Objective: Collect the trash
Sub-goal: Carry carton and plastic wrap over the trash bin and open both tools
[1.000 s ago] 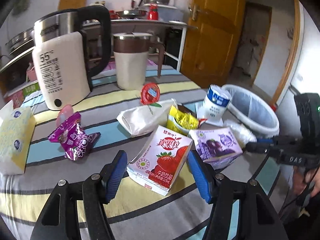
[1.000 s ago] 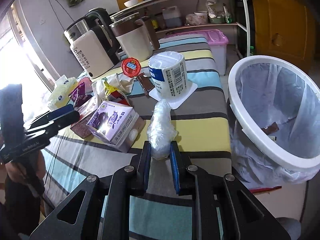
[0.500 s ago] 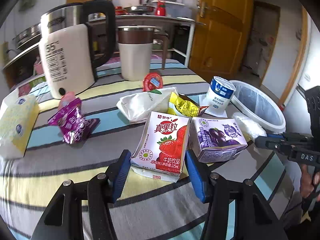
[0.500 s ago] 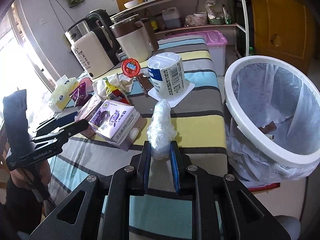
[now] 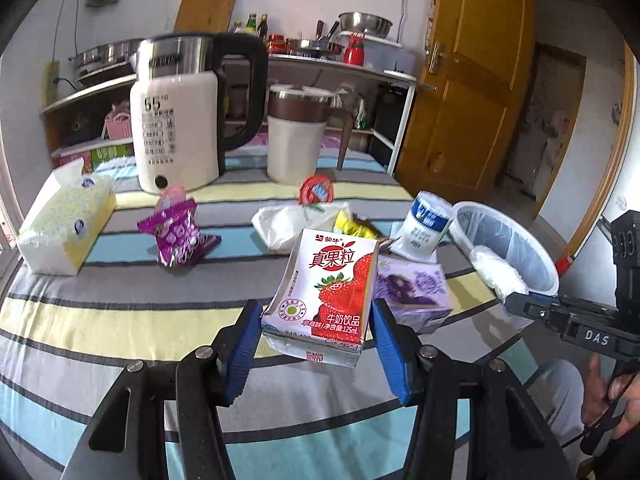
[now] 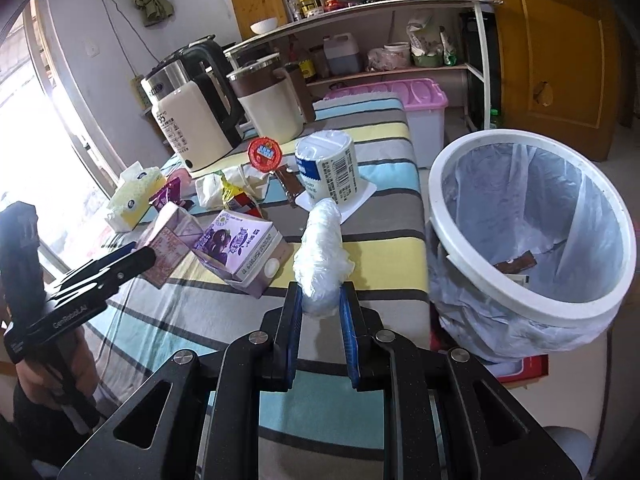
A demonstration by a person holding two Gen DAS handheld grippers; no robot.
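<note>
My left gripper (image 5: 314, 320) is shut on a strawberry milk carton (image 5: 328, 292), which hangs tilted just above the striped tablecloth. The right wrist view shows that carton (image 6: 170, 240) at the tips of the left gripper (image 6: 132, 256). My right gripper (image 6: 319, 308) is shut on a crumpled wad of clear plastic (image 6: 322, 252), held over the table's edge beside the white bin (image 6: 516, 298). The bin has a clear liner and a brown wrapper lying inside. From the left wrist view the plastic wad (image 5: 496, 272) sits in front of the bin's rim (image 5: 544, 264).
On the table lie a purple grape carton (image 6: 236, 244), an upturned yogurt cup (image 6: 328, 168), a purple wrapper (image 5: 176, 232), a white bag (image 5: 288, 220), a yellow wrapper (image 5: 348, 224) and a red lid (image 5: 316, 192). A kettle (image 5: 176, 120), a mug (image 5: 296, 136) and a tissue box (image 5: 64, 224) stand behind.
The left jaws have narrowed onto the strawberry carton and raised it off the cloth, now tilted upright. The right gripper has lifted the plastic wad slightly, nearer the bin.
</note>
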